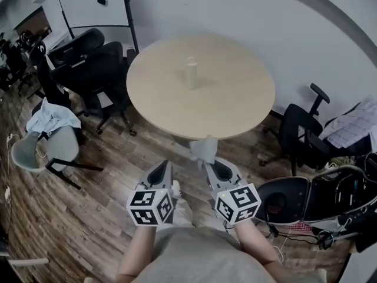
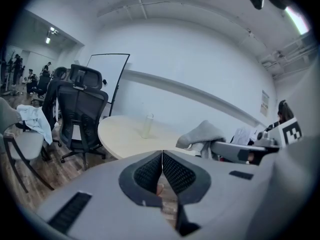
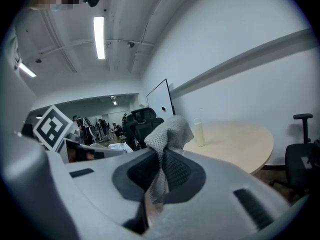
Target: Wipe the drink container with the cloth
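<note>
Grey knitted cloth (image 1: 204, 150) is pinched in the right gripper (image 1: 213, 167), the left gripper (image 1: 162, 167) is pressed together on nothing, and the tall pale drink container (image 1: 191, 72) stands upright mid-way on the round wooden table (image 1: 241, 108), well ahead, between both.

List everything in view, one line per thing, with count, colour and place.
round table: one, light wood, middle of the room
drink container: one, pale, upright near the table's middle
cloth: one, grey, held off the table by its near edge
office chairs: at least three, black, two left of the table, one right
grey chair: one, far left, light garment draped on it
whiteboard: one, white, back left
case: one, dark, open, floor at lower right
left hand-held gripper: one, grey, jaws shut, empty
right hand-held gripper: one, grey, jaws shut on the cloth
</note>
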`<state>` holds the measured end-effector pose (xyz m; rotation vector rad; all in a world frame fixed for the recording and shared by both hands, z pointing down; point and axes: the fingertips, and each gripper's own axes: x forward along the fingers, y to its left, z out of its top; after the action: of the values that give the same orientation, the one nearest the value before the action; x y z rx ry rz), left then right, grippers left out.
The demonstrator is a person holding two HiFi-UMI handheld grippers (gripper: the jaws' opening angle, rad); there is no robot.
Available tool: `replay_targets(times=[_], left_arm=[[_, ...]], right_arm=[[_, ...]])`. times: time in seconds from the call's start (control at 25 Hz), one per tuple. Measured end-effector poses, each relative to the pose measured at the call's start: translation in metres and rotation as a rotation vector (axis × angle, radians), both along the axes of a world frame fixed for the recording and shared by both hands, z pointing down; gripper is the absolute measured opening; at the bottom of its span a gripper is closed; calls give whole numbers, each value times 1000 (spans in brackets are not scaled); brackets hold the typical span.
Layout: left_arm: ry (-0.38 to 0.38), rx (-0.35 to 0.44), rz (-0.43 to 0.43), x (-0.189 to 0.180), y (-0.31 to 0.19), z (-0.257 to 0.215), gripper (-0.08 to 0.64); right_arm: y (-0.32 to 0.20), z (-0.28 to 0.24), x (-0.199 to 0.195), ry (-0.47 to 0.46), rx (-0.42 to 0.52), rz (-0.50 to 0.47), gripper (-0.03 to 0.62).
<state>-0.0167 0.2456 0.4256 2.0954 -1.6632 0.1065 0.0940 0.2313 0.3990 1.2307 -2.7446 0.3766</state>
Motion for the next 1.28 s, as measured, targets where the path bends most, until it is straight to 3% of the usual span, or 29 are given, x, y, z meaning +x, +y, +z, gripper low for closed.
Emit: replay_targets(times=[0.76,1.28], left_arm=[[12,-18,75,-61,-171,2,3],[30,-35,154,-81,-256,16,3]], right_arm=[[-164,-5,-46,31,-25,106,9],[-248,9,-58,50,-36,201,9]])
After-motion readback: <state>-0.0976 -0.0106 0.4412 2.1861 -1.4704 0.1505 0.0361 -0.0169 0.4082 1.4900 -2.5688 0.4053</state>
